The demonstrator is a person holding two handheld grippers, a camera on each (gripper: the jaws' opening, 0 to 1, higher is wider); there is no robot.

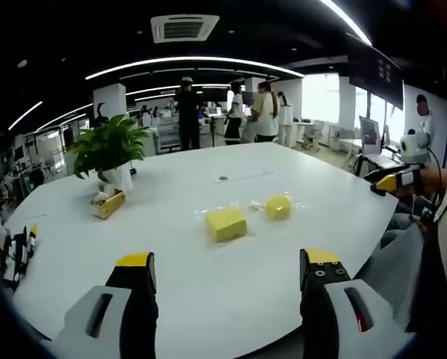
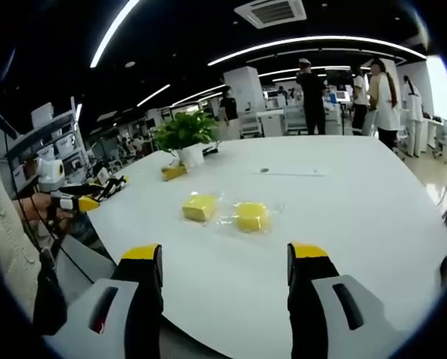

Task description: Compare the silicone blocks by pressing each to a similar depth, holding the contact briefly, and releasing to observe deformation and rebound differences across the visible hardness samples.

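Blocks, 2 yellow, rectangular (image 1: 226, 224) and rounder (image 1: 278, 206), lie flat, side by side; both tools' jaws apart, holding nothing

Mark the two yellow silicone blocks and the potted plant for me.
Larger rectangular yellow silicone block (image 1: 226, 224), left gripper view, top face.
Smaller rounded yellow silicone block (image 1: 278, 206), left gripper view, centre.
Green leafy potted plant (image 2: 185, 132), right gripper view, foliage.
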